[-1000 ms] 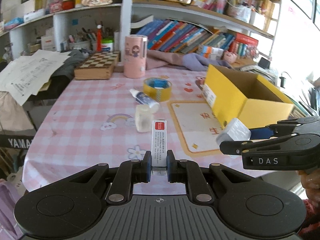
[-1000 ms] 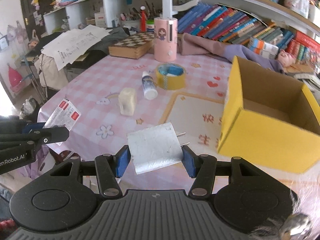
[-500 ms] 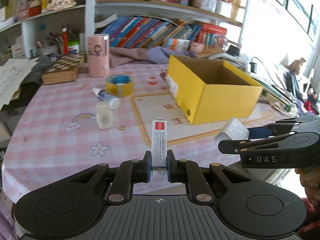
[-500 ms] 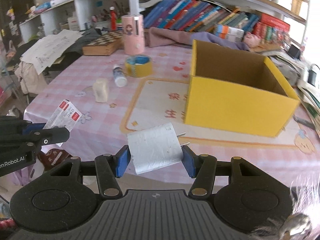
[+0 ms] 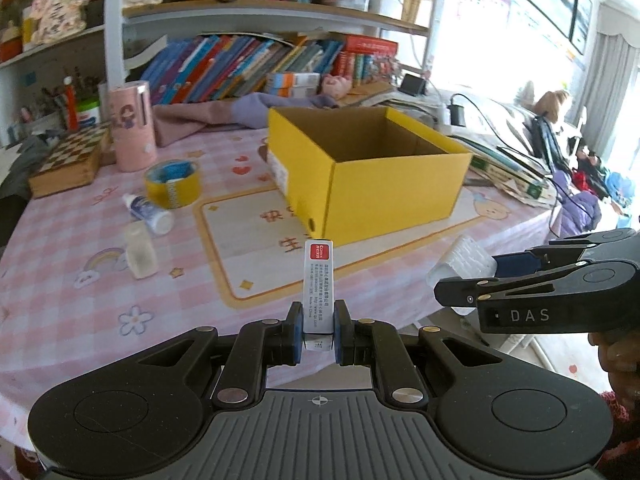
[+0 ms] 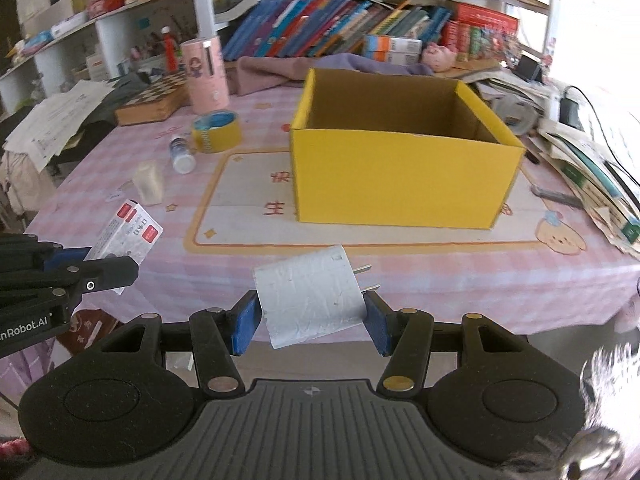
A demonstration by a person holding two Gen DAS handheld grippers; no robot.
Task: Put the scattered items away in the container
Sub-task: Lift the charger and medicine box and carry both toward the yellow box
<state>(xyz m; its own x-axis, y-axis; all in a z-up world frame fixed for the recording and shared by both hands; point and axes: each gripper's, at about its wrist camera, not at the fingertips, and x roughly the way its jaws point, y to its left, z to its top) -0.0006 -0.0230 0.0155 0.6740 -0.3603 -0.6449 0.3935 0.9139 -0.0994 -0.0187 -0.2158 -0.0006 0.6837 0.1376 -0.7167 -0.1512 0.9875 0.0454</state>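
Note:
My left gripper (image 5: 316, 336) is shut on a slim white box with a red label (image 5: 317, 280), held upright above the table's near edge. My right gripper (image 6: 311, 322) is shut on a white plug adapter (image 6: 310, 300) whose two metal prongs point right. The open yellow cardboard box (image 5: 384, 196) (image 6: 404, 176) stands ahead on the pink checked tablecloth, apart from both grippers. In the left wrist view the right gripper (image 5: 460, 280) shows at the right with the adapter. In the right wrist view the left gripper (image 6: 120, 256) shows at the left with the slim box.
On the table left of the box lie a yellow tape roll (image 5: 172, 184), a small white bottle (image 5: 148, 212) and a translucent block (image 5: 140, 252). A pink cylinder (image 5: 132, 128) and a chessboard box (image 5: 68, 160) stand behind. Bookshelves back the table; papers and cables pile at the right.
Both grippers have swung right with their loads still held. The yellow box has shifted from the right side to the middle of both views and looks nearer.

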